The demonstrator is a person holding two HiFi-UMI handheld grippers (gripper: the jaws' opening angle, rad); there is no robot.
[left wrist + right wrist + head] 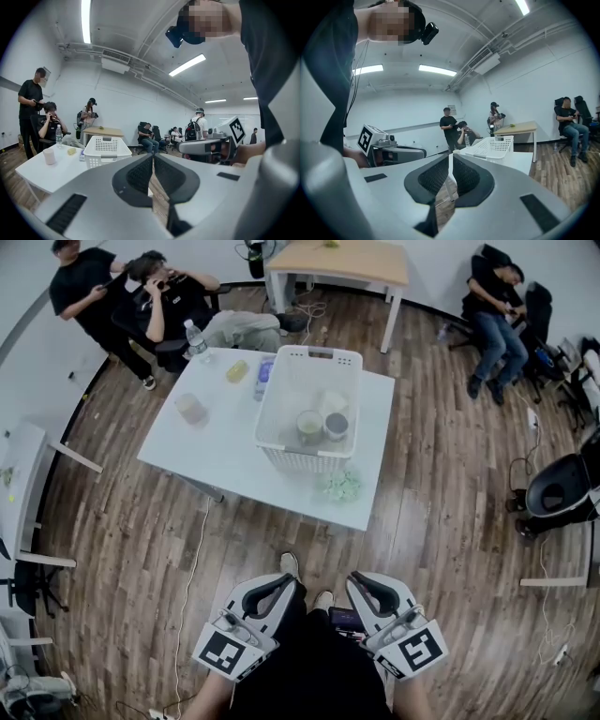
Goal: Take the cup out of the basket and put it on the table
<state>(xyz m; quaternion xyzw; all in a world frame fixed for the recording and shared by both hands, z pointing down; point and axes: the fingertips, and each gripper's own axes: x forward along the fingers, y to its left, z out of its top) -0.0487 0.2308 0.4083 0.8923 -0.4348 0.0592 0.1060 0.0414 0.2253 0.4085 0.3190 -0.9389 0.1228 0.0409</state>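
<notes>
— The cup comes last for us; what do we hold, nearest in?

— Nothing; the left gripper has its jaws closed on air; the right gripper likewise, pads together with nothing between; both sit low by our legs over the wood floor, well short of the white table.

— And on it?

— A green crumpled thing near the front edge; behind it the white basket; the cup, dark, stands upright inside, just beside a greenish cup, a pale cup behind them; beyond, we see seated people.
</notes>
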